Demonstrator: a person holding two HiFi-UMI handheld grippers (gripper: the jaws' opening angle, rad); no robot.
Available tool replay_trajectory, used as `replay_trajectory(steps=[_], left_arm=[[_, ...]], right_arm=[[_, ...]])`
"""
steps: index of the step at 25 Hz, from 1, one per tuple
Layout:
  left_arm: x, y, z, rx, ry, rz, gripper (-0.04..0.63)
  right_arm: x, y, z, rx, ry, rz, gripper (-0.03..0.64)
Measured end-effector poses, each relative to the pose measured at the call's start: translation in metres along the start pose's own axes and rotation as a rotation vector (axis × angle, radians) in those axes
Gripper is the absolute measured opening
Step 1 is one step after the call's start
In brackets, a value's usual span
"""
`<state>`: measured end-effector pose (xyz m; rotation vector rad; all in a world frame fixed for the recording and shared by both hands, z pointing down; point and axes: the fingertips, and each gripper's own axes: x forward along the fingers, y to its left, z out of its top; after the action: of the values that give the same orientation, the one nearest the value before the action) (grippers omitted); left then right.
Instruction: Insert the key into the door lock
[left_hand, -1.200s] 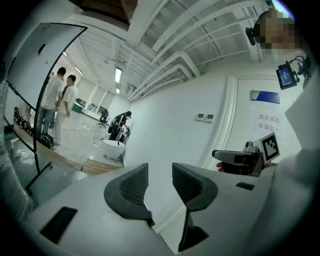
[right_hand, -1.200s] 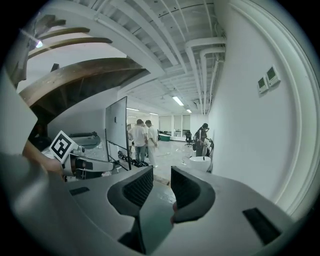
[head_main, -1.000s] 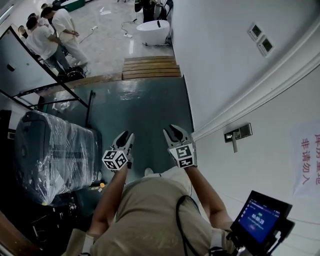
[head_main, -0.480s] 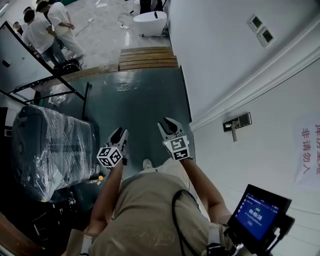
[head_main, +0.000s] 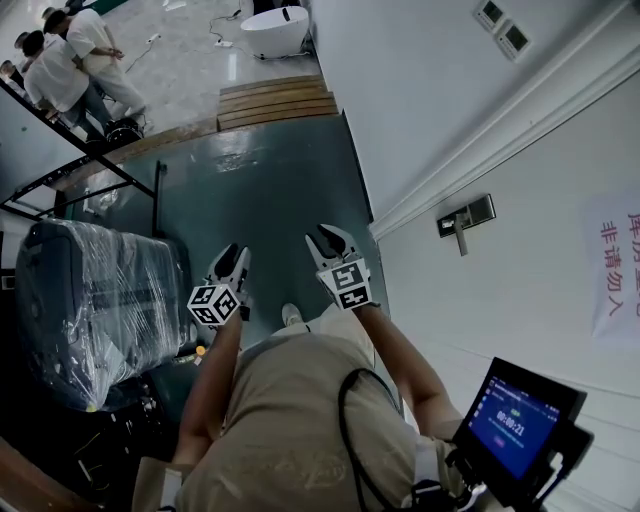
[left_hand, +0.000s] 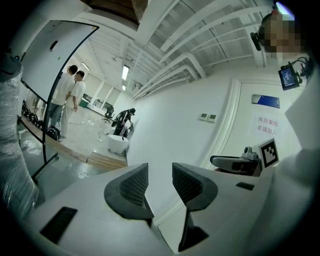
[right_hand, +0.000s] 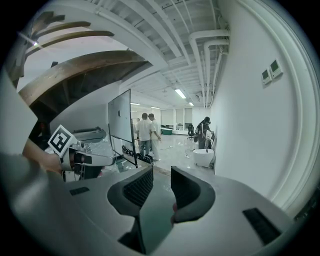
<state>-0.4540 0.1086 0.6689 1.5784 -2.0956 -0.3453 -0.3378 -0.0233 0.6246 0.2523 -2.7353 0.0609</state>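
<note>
- The door lock (head_main: 462, 218) sits on the white door (head_main: 530, 160), at the door's edge by the frame. I see no key anywhere.
- The right gripper (head_main: 331, 240) and left gripper (head_main: 238, 256) are well apart from the lock. Both have jaws apart and hold nothing.
- The view has slid a little, but the grippers are no nearer the lock. The job looks barely begun.
- The red sign (head_main: 612, 265) reads "库房重地 非请勿入". The screen (head_main: 515, 422) shows 00:00:21.

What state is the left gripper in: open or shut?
Open. In its own view the left gripper has its pads standing apart, with only the white wall showing in the gap; nothing is held.
</note>
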Motion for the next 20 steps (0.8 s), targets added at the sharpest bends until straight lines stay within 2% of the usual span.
replay_trajectory(steps=[13, 20], left_arm=[[0.003, -0.008, -0.015, -0.001, 0.036, -0.041, 0.163], [0.006, -0.007, 0.000, 0.017, 0.022, -0.044, 0.162]], right_arm=[[-0.016, -0.010, -0.006, -0.006, 0.013, -0.030, 0.118], [-0.021, -0.021, -0.002, -0.005, 0.010, -0.045, 0.117]])
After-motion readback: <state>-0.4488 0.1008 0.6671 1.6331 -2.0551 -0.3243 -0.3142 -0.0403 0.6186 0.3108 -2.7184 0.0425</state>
